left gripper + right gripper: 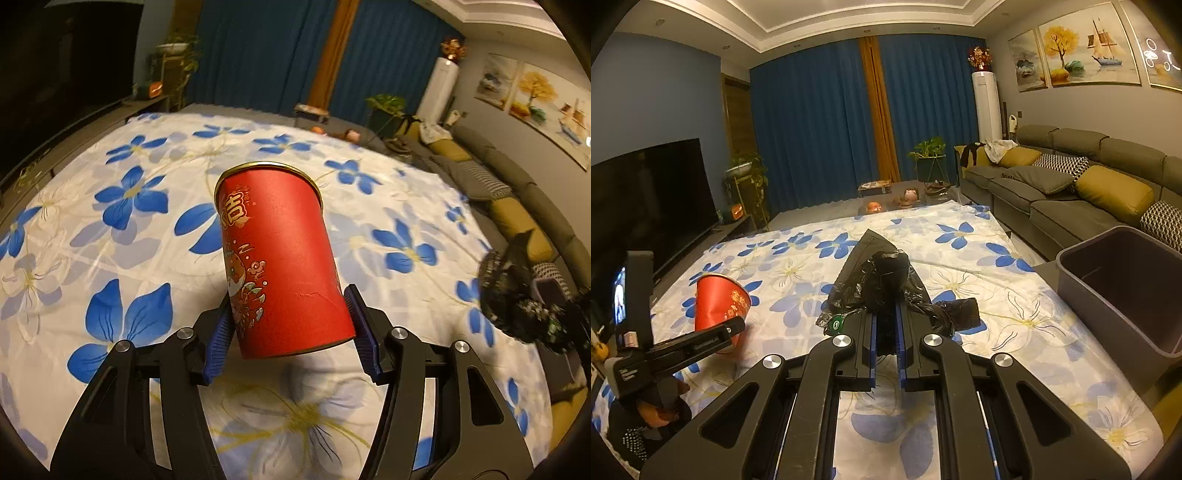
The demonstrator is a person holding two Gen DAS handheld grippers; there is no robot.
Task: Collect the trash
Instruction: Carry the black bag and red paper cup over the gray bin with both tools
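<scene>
My left gripper is shut on a red cardboard can with a gold rim and holds it tilted above the flowered sheet. The can also shows in the right wrist view, held by the left gripper at the left. My right gripper is shut on a crumpled black plastic bag and holds it above the sheet. The bag also shows at the right edge of the left wrist view.
A grey bin stands open at the right beside the sheet. A grey sofa with cushions lines the right wall. A television stands at the left. Plants and small items sit near the blue curtains.
</scene>
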